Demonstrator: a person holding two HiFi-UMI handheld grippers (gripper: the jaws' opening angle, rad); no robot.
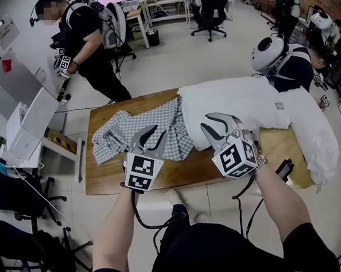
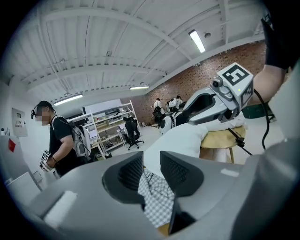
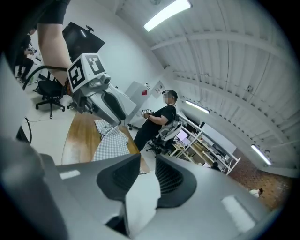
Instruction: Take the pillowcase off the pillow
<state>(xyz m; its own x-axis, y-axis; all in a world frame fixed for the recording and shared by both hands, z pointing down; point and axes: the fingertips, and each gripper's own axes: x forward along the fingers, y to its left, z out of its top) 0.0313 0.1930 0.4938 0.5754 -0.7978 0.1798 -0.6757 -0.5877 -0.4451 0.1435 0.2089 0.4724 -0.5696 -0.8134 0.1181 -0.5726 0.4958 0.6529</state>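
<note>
a wooden table (image 1: 105, 183) is bearing a white pillow (image 1: 237, 104) across its far right side. the checked pillowcase (image 1: 117, 135) is lying crumpled to the left, touching the pillow's left end. the right gripper (image 1: 205, 120), jaws nearly together, is pinching white pillow fabric. the left gripper (image 1: 160, 131) is likewise nipping the pillowcase's near edge.

Pillowcase (image 1: 137, 133): thin woven cloth in a grey-and-white check, matt, creased throughout. Pillow (image 1: 237, 108): plain white cloth, matt, soft and rumpled. Tabletop (image 1: 180, 173): mid-brown wood, smooth, with a slight sheen. Left gripper (image 2: 151, 161) and right gripper (image 3: 147, 164): grey moulded plastic, matt and smooth on the bodies. The inner faces of the jaws are dark and finely ribbed. Floor (image 1: 173, 59): pale, smooth tiles, lightly glossy. Far wall (image 2: 199, 77): rough red brick, matt.
</note>
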